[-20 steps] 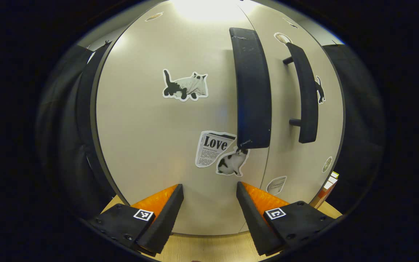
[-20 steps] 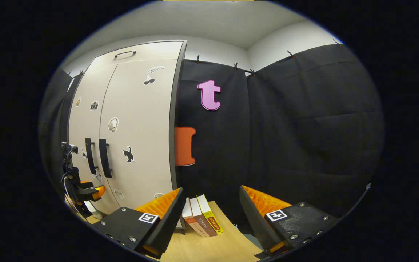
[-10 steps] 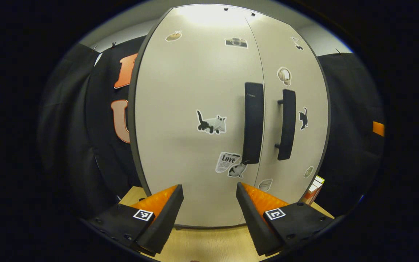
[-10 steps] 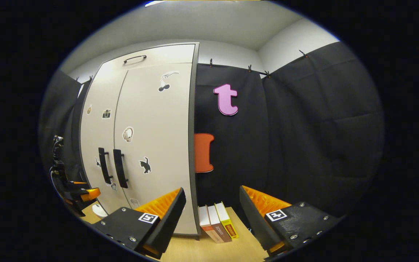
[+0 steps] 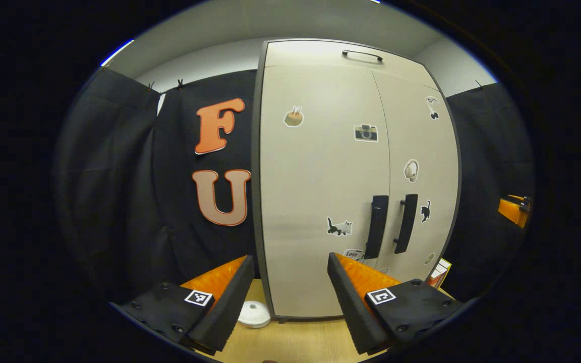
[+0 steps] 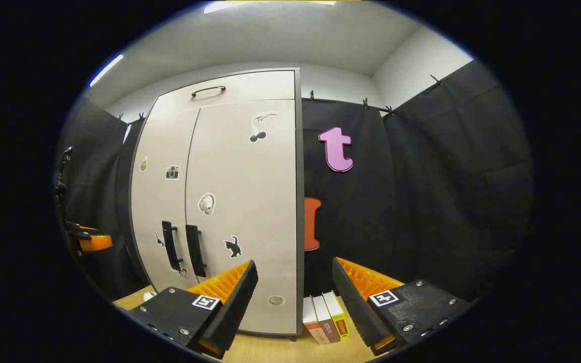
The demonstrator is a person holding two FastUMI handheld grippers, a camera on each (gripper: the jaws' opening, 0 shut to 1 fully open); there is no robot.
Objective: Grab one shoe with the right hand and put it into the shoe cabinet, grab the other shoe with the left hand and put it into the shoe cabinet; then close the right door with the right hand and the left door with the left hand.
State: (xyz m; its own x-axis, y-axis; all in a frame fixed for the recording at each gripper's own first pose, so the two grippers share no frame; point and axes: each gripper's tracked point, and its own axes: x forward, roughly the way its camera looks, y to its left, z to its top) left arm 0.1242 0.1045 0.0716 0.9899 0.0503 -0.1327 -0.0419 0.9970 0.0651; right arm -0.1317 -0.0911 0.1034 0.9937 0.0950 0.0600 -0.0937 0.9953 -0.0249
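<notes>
A: Left gripper view — shoe cabinet (image 5: 321, 201) stands upright on the wooden floor (image 5: 290, 343), both doors flat & flush. Left door (image 5: 315, 212), right door (image 5: 421, 166), seam betw. them looks tight.

B: And the left gripper (image 5: 290, 282)?

A: Fingers spread wide, nothing betw. them. Well apart from the cabinet, aimed at the lower left door.

B: Right gripper view: same story. Right gripper (image 6: 294, 285) released, fingers apart, gripping nothing. It points past the cabinet's right edge, toward the black cloth wall (image 6: 421, 201).

A: Handles?

B: Two dark vertical handles (image 6: 182, 247) side by side at the seam, low on the doors. A thin handle (image 6: 209, 91) on the top panel too.

A: Shoes?

B: Can't see any, doors shut, so can't tell what's inside.

A: Stickers on the fronts: cat (image 5: 339, 227), camera (image 5: 366, 132). Small white round thing (image 5: 254, 313) on the floor, just beside the cabinet's left bottom corner.

B: On my side, three books (image 6: 327, 317) upright on the floor, just beside the cabinet's right bottom corner.

A: Right gripper also at the far right edge of the left gripper view, off to the side.

B: And the left gripper at the far left edge of mine, well clear of the doors.
</notes>
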